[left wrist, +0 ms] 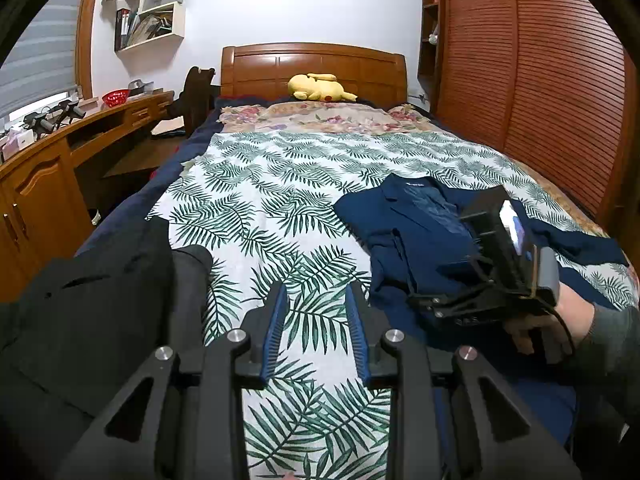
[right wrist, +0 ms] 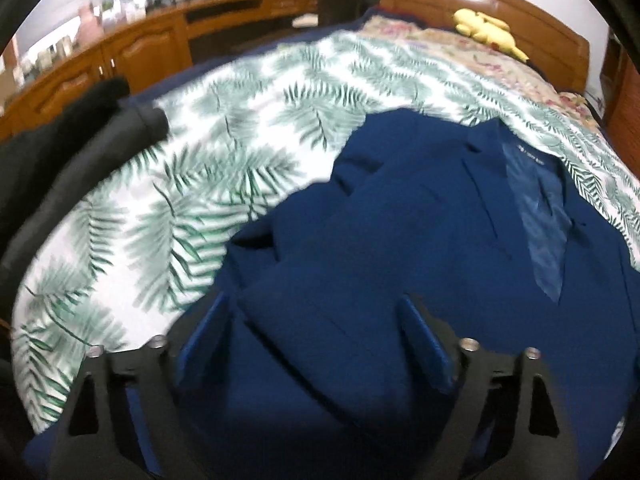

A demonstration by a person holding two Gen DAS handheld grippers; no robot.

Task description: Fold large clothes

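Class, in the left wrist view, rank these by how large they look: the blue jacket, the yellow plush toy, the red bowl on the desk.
1. Blue jacket, though nearest the camera.
2. Yellow plush toy.
3. Red bowl.

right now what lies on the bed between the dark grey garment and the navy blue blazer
Only bare leaf-print bedsheet separates the dark grey garment from the navy blue blazer; the left wrist view shows it, with the open left gripper over that strip.

Blue jacket lower part cut off, perhaps motion-blurred.
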